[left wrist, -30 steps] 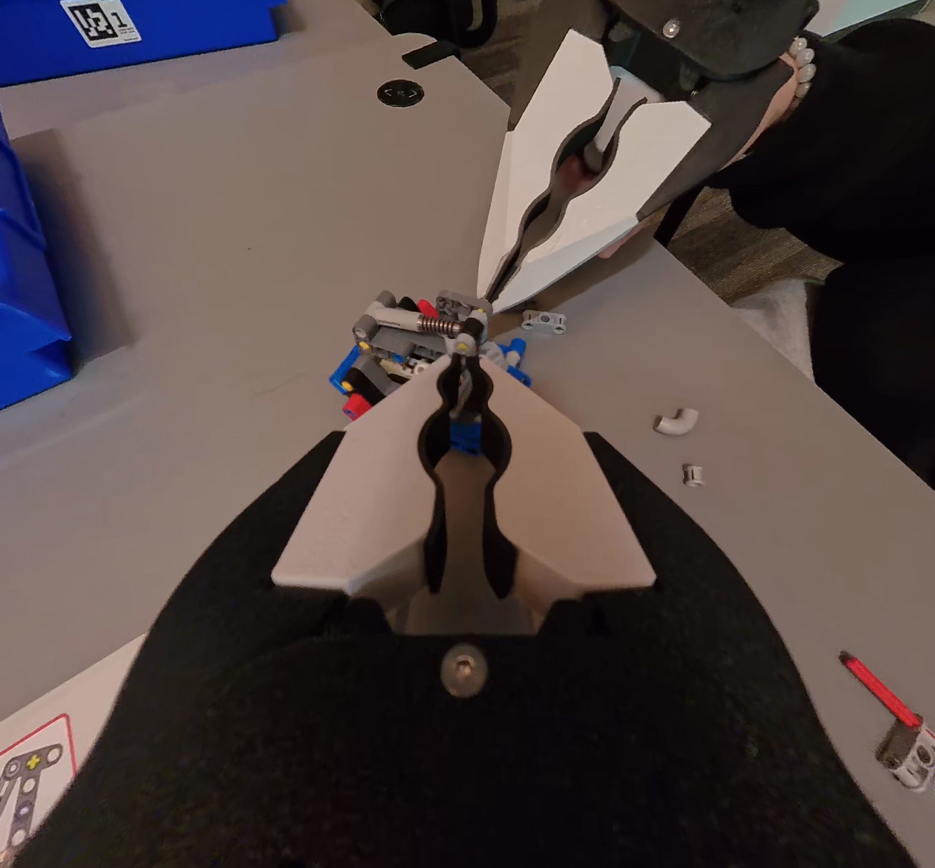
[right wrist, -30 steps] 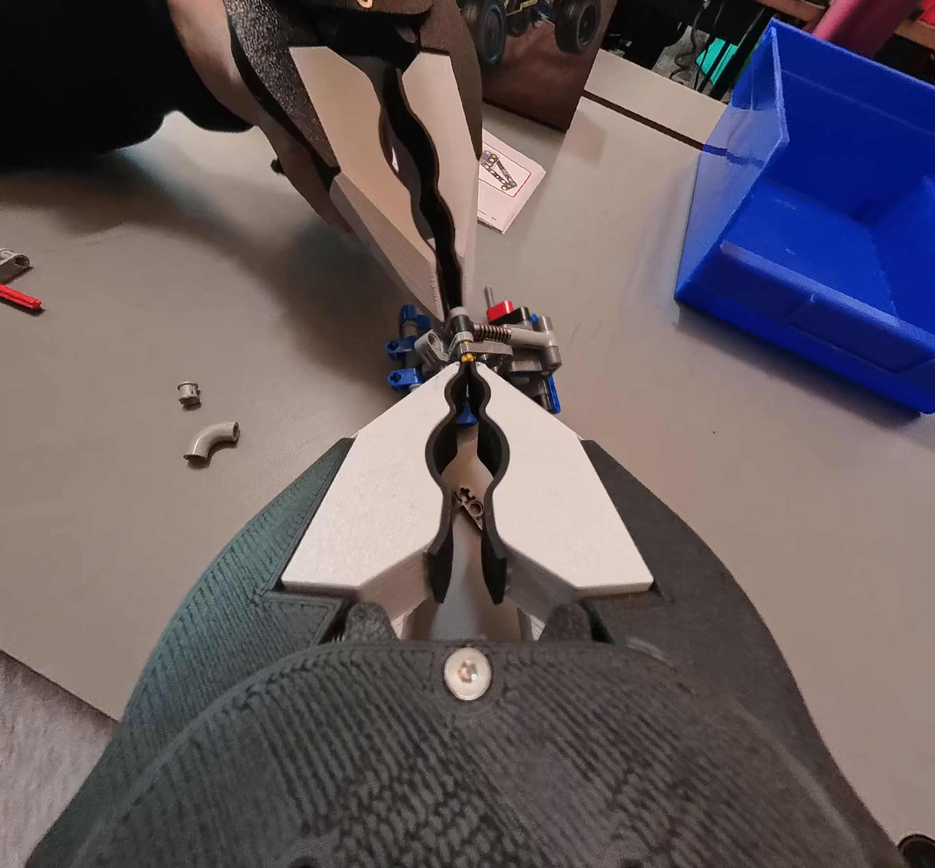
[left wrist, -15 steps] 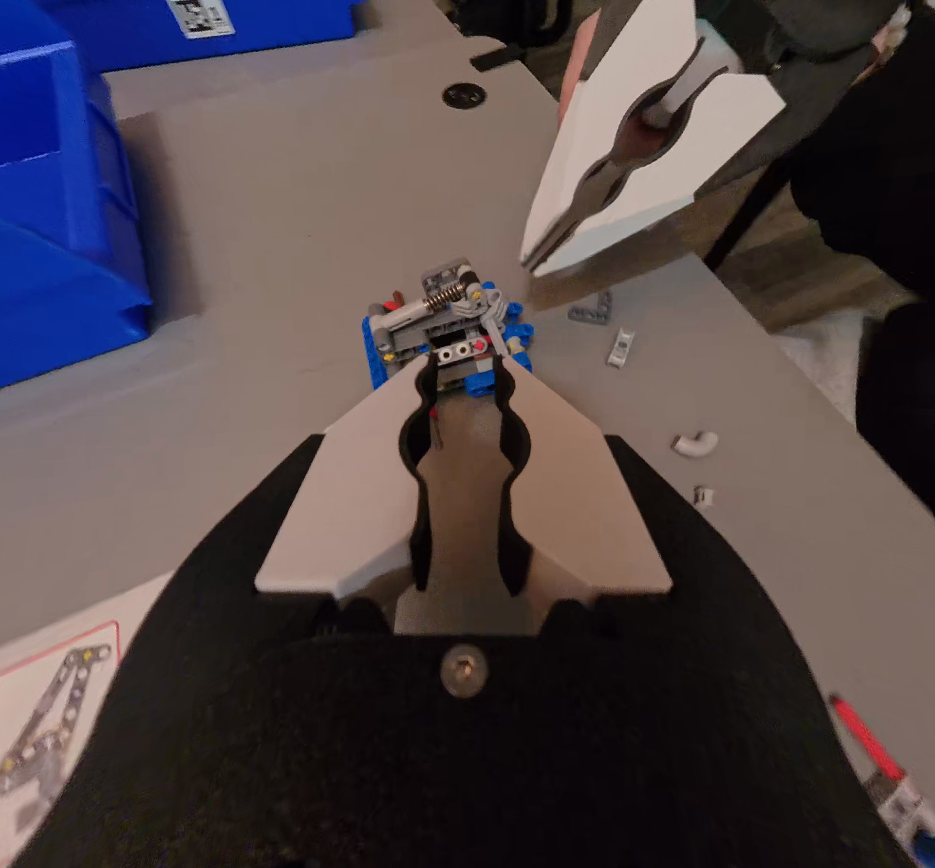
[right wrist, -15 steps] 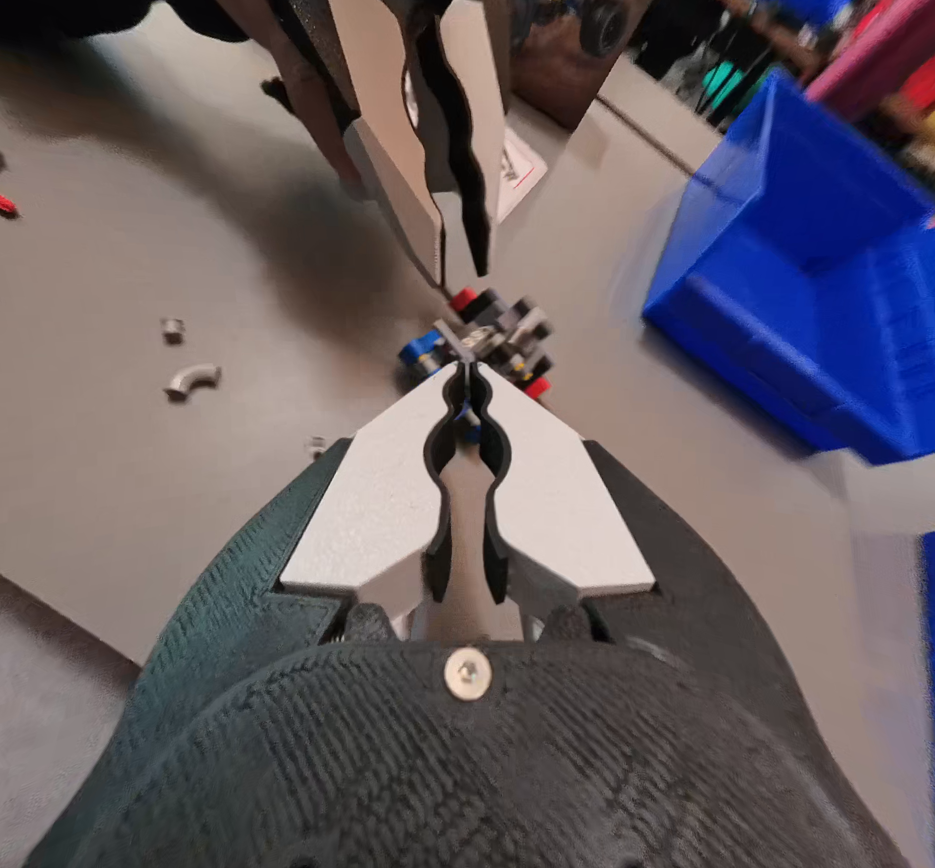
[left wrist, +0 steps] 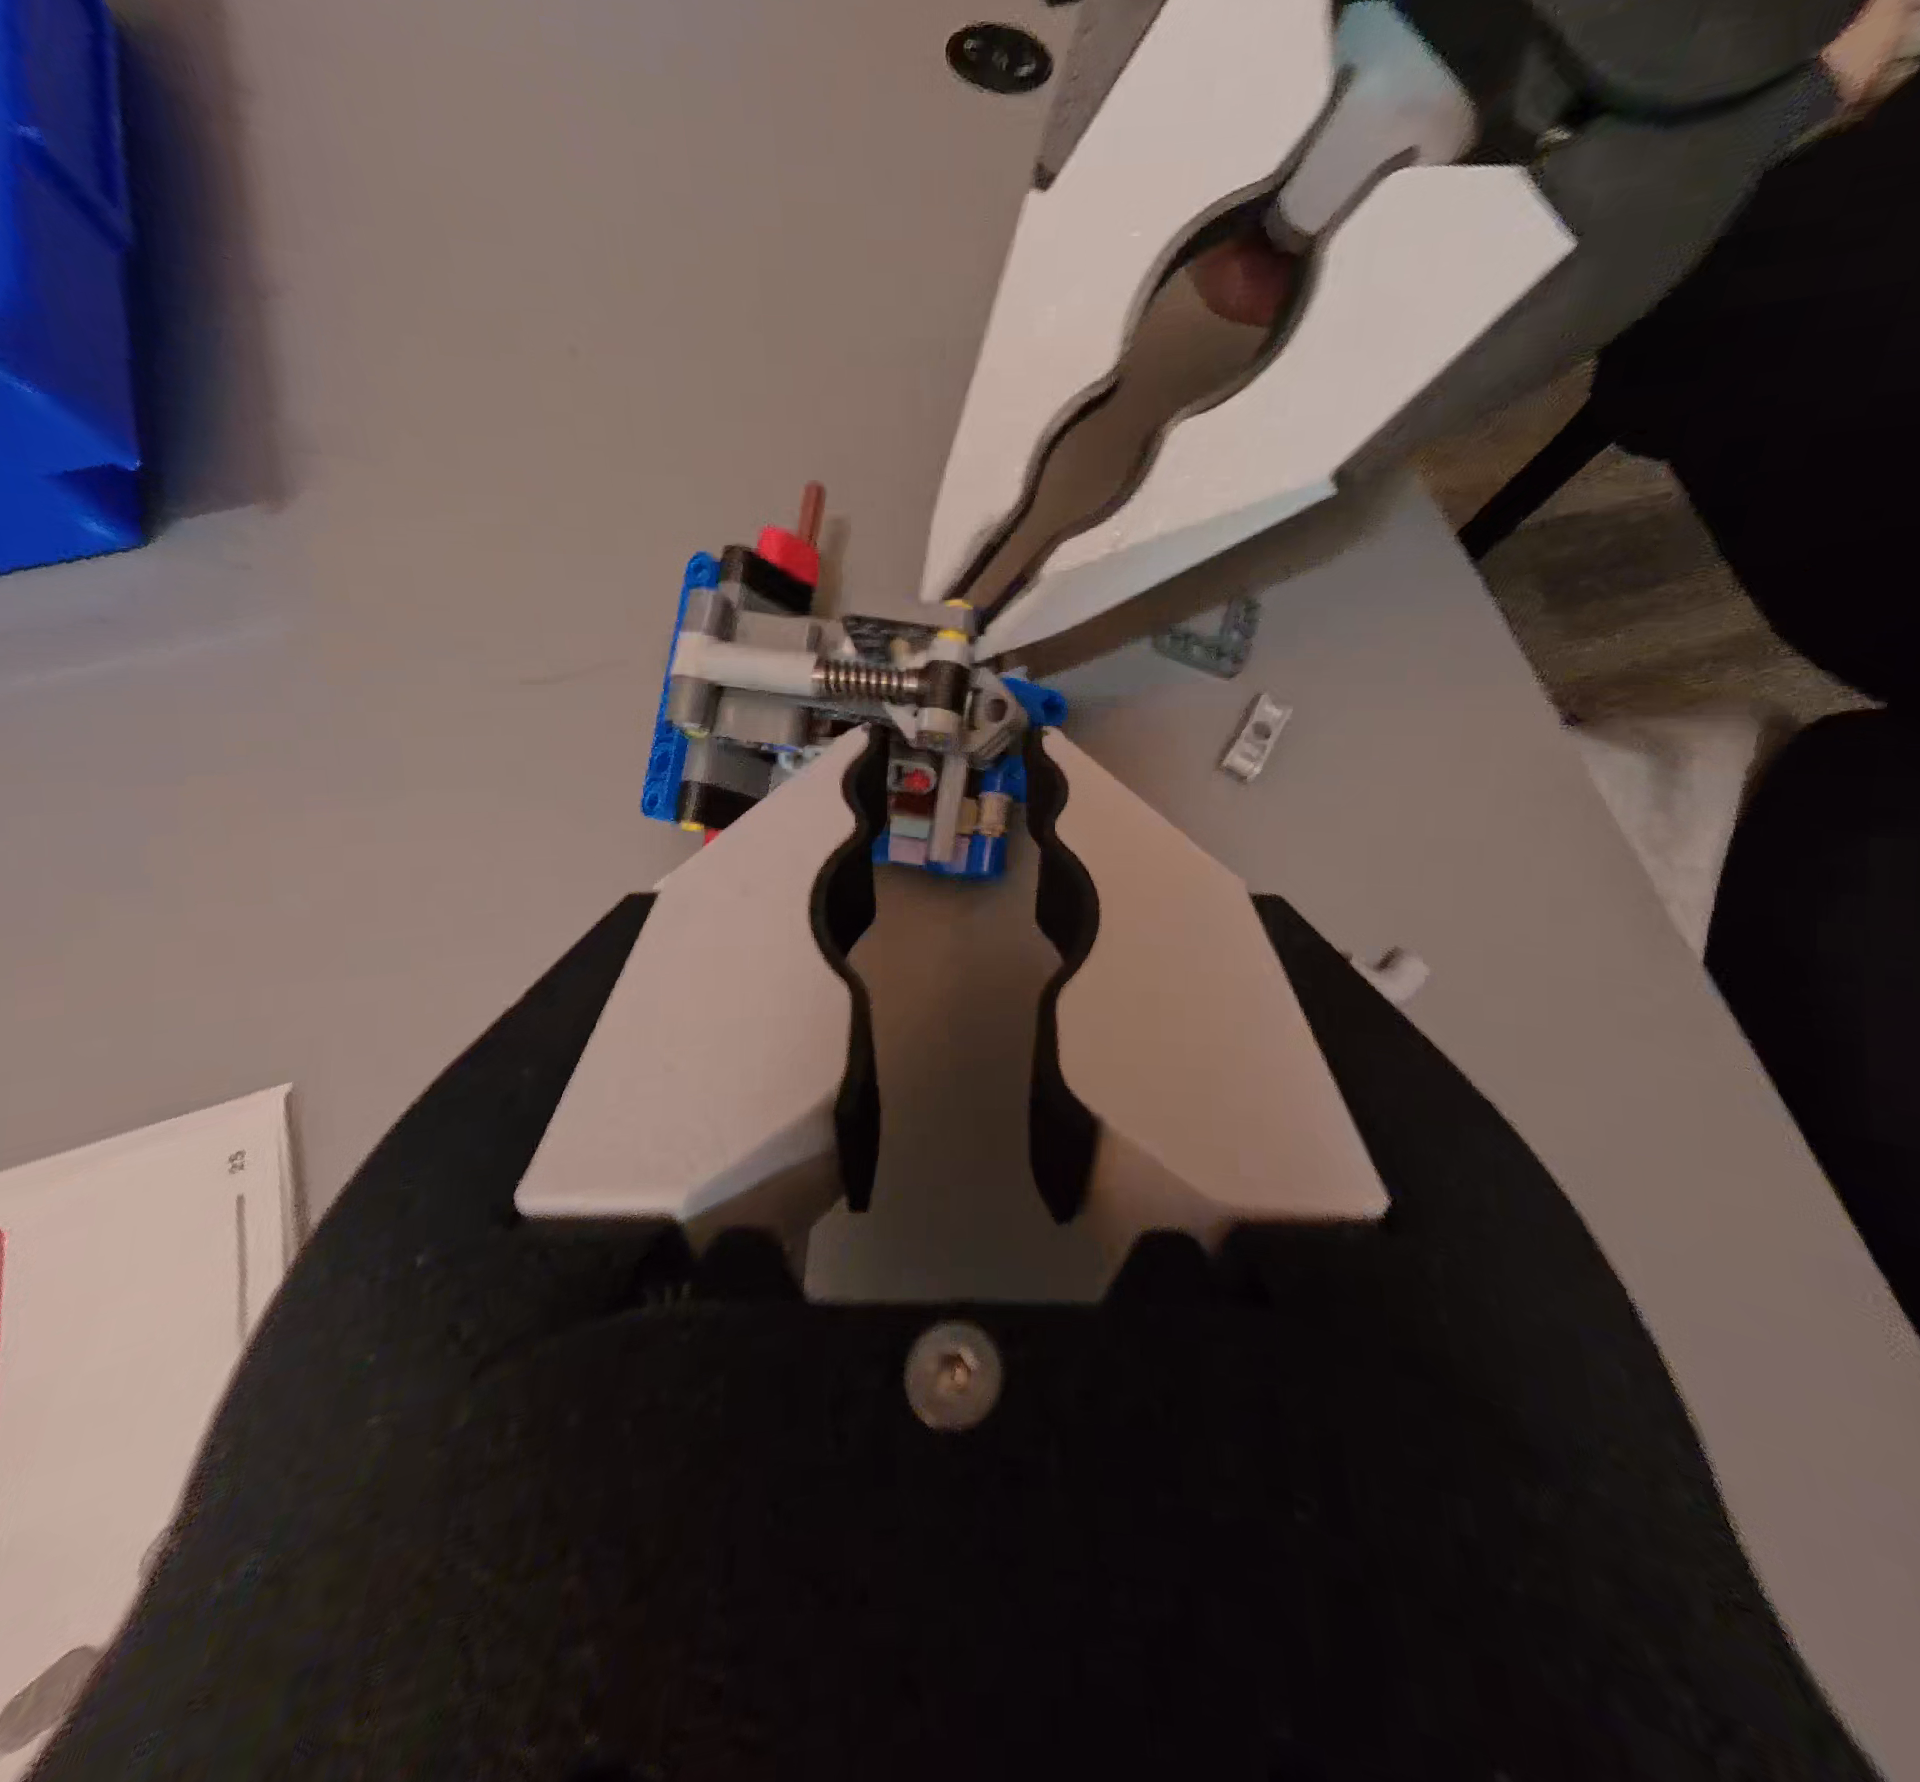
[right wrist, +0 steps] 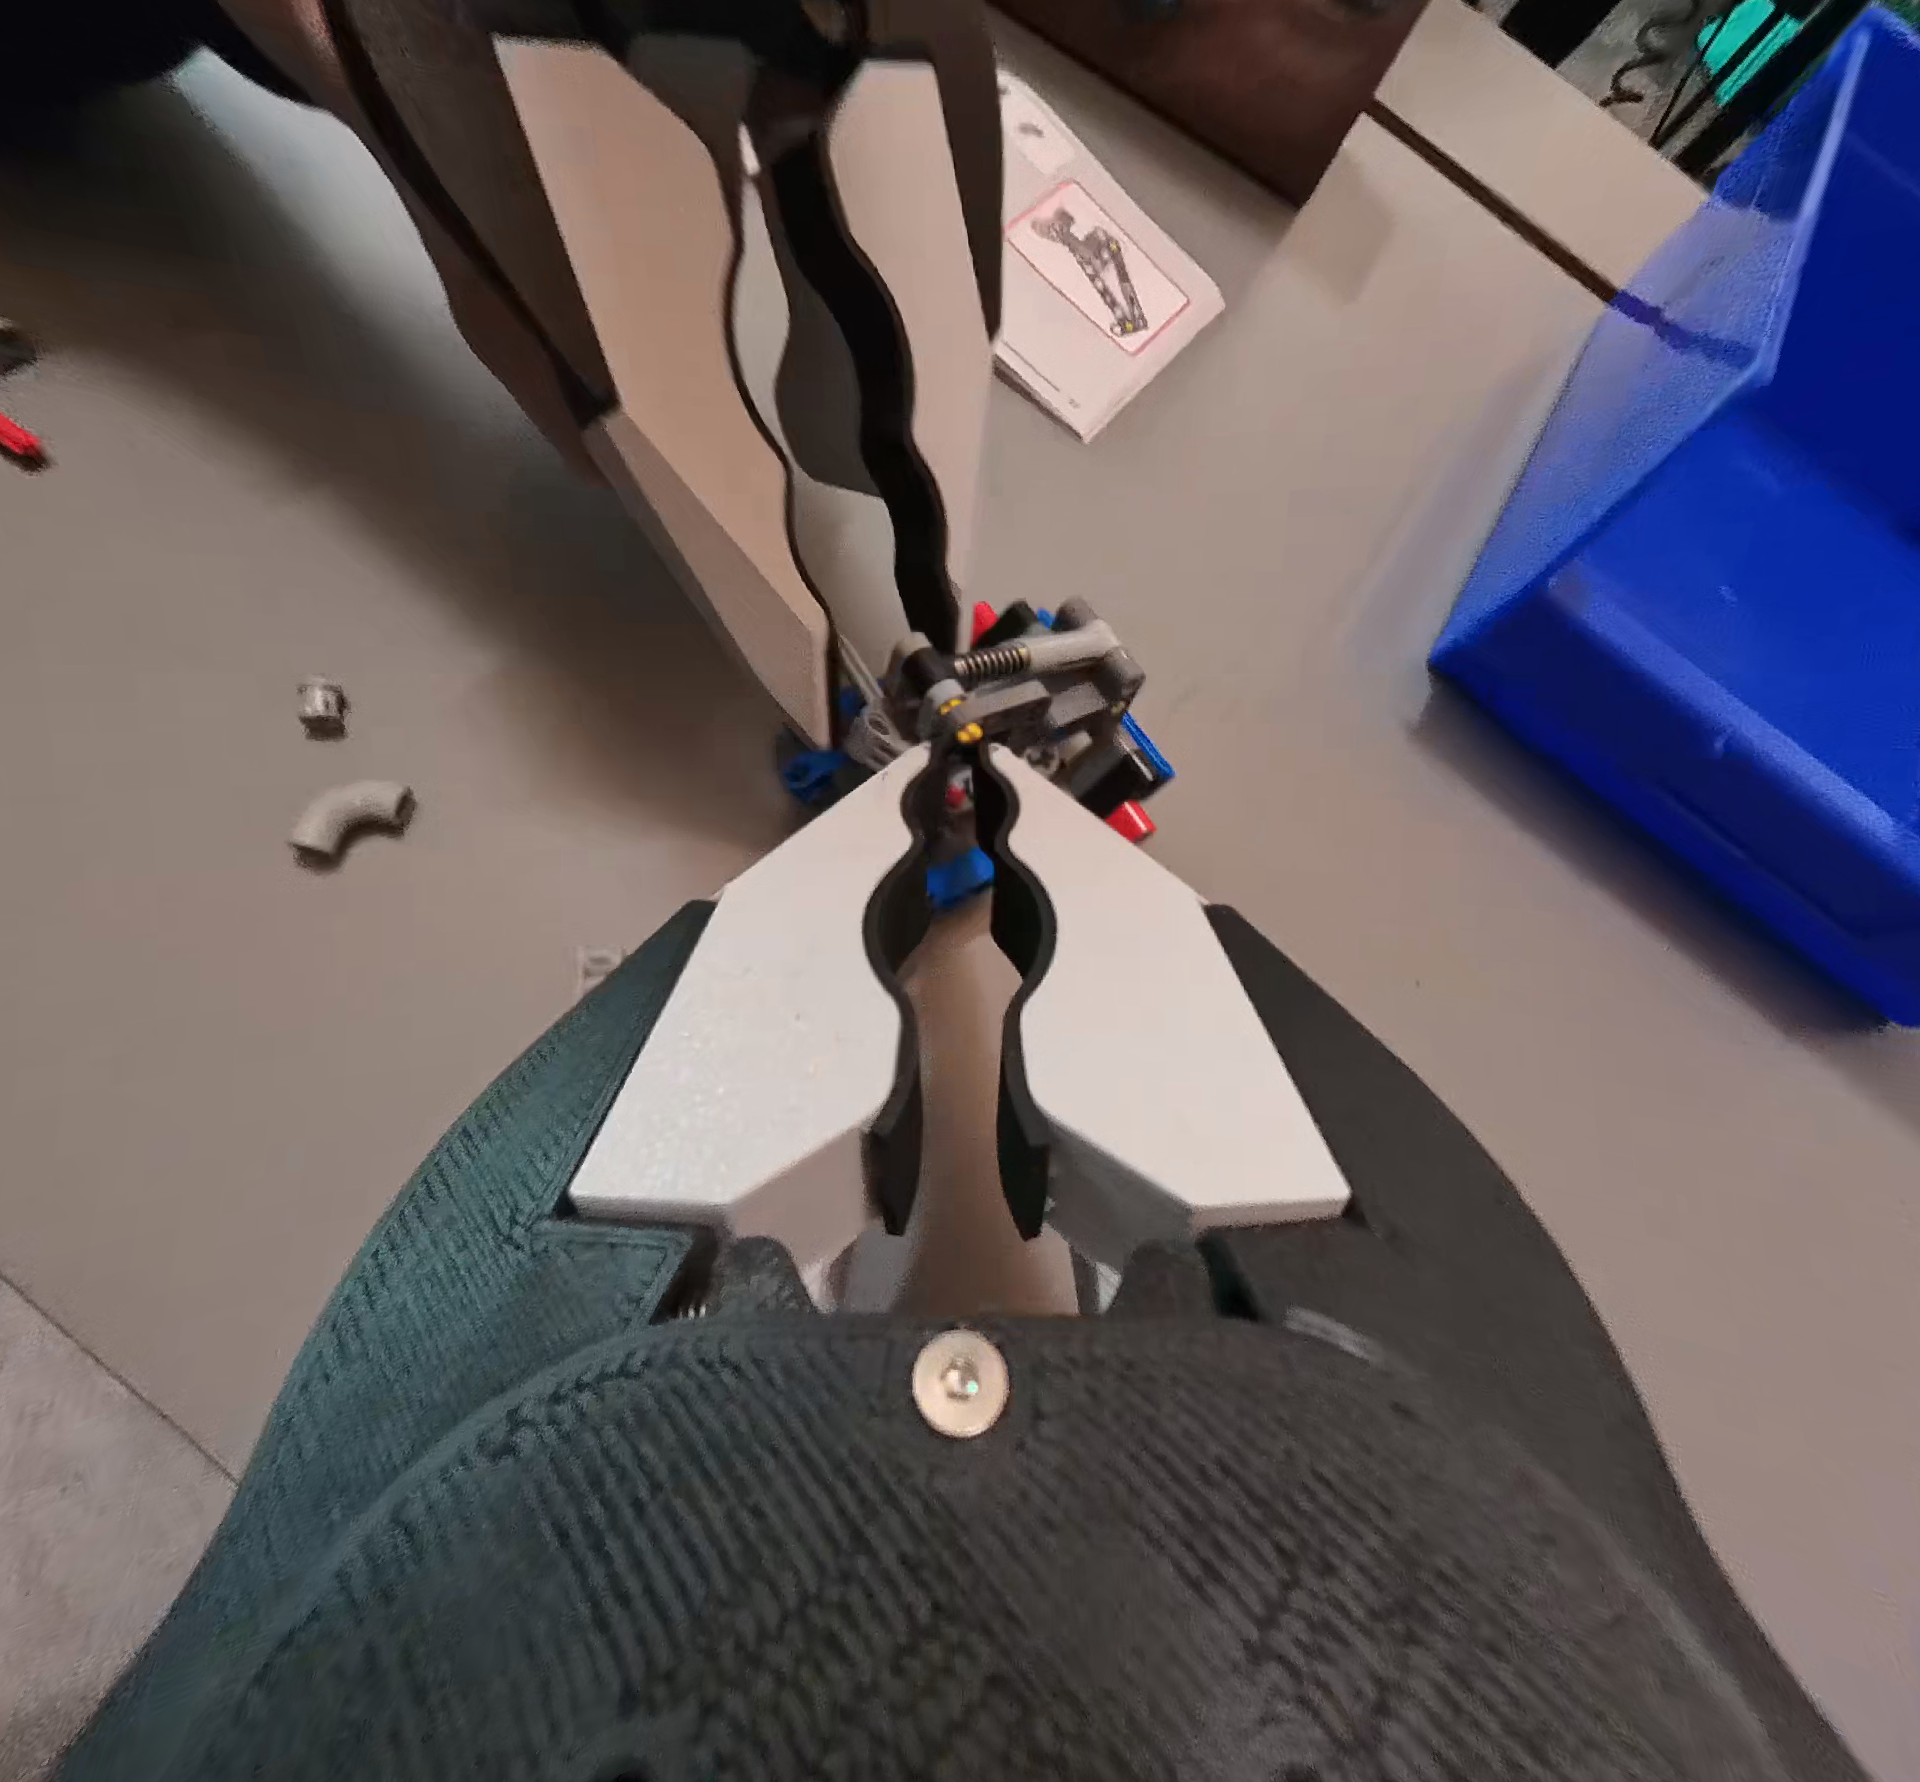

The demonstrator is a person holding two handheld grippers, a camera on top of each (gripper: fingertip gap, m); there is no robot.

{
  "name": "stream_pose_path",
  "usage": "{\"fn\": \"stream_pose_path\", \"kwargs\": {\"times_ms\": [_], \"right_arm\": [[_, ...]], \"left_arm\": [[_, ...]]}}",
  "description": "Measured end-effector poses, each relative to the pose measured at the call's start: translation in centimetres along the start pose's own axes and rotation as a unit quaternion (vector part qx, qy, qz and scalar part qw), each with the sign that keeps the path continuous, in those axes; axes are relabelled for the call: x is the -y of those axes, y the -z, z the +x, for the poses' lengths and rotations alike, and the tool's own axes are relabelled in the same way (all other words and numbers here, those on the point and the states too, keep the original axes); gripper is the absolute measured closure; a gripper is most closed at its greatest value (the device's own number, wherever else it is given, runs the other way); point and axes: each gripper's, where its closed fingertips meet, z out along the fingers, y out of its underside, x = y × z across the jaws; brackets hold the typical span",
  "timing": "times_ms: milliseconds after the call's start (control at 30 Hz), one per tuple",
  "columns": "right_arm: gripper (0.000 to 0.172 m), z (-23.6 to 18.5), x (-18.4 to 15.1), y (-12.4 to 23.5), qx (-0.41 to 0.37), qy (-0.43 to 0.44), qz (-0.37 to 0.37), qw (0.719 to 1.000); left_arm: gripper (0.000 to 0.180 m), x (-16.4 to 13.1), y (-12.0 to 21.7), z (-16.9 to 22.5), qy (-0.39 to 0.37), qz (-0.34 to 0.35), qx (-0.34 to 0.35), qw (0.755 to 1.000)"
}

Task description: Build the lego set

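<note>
Both tongs on the toy model, mid-table!

Left tongs (left wrist: 948, 745) stand apart, astride the near end of the model (left wrist: 821, 683). Right tongs (right wrist: 951, 753) are closed, tips touching its far corner by a yellow pin. The model sits on the grey table (left wrist: 468, 382). A booklet (right wrist: 1107, 298) shows a red-framed diagram, its print too small to read. There's a blue bin (right wrist: 1714, 589) at the side, a box (right wrist: 1195, 18) picturing a buggy behind, and carpet (left wrist: 1621, 569) below.
</note>
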Motion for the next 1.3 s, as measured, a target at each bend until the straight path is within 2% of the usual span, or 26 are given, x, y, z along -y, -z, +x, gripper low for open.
{"fn": "stream_pose_path", "kwargs": {"times_ms": [67,133,300,367,467,567,600,667,733,800,833,900,1000,1167,1300], "right_arm": [[0.170,-0.5,0.7,-0.4,-0.004,-0.001,0.012,1.000],[0.159,-1.3,1.1,-1.0,0.004,-0.003,0.021,1.000],[0.160,-2.1,1.8,-1.8,0.031,-0.035,0.050,0.998],[0.160,-3.1,1.5,-1.4,0.070,-0.001,0.037,0.997],[0.160,-2.4,0.9,0.2,0.096,0.075,0.013,0.992],[0.153,2.0,1.7,1.1,0.041,0.161,0.019,0.986],[0.147,2.0,2.2,1.0,0.067,0.187,0.031,0.979],[0.146,1.5,3.0,0.3,0.125,0.223,0.060,0.965],[0.145,1.6,2.8,-1.0,0.165,0.241,0.046,0.955],[0.144,1.0,2.2,-1.8,0.219,0.242,0.027,0.945],[0.151,0.3,2.3,-1.8,0.254,0.230,0.032,0.939],[0.154,-0.3,2.5,-1.9,0.283,0.217,0.039,0.933],[0.144,-0.1,2.0,-1.2,0.284,0.234,0.029,0.930],[0.128,0.3,1.5,0.4,0.291,0.205,0.024,0.934],[0.130,0.1,0.2,-1.1,0.298,0.239,-0.007,0.924]], "left_arm": [[0.155,-0.5,0.3,-0.4,0.001,-0.010,0.008,1.000],[0.155,-0.7,0.9,-0.7,0.012,-0.003,0.012,1.000],[0.158,-1.6,2.0,-1.0,0.019,0.001,0.014,1.000],[0.164,-2.0,2.3,-1.1,0.004,-0.007,0.017,1.000],[0.166,-2.0,2.7,-1.4,-0.017,-0.009,0.028,0.999],[0.164,-1.4,2.7,-1.6,0.015,0.001,0.040,0.999],[0.163,-1.2,2.8,-1.6,0.034,0.009,0.048,0.998],[0.162,-0.9,3.0,-1.5,0.069,0.026,0.058,0.996],[0.160,-0.7,3.3,-1.1,0.092,0.046,0.070,0.992],[0.159,-0.5,3.7,-0.7,0.100,0.063,0.078,0.990],[0.159,-0.5,3.9,-0.6,0.100,0.066,0.082,0.989],[0.159,-0.6,4.3,-0.6,0.095,0.070,0.091,0.989],[0.159,-0.5,4.6,-0.6,0.086,0.078,0.092,0.989],[0.159,-0.5,4.0,-0.4,0.067,0.072,0.082,0.992],[0.161,-0.6,2.8,0.0,0.063,0.060,0.063,0.994]]}}
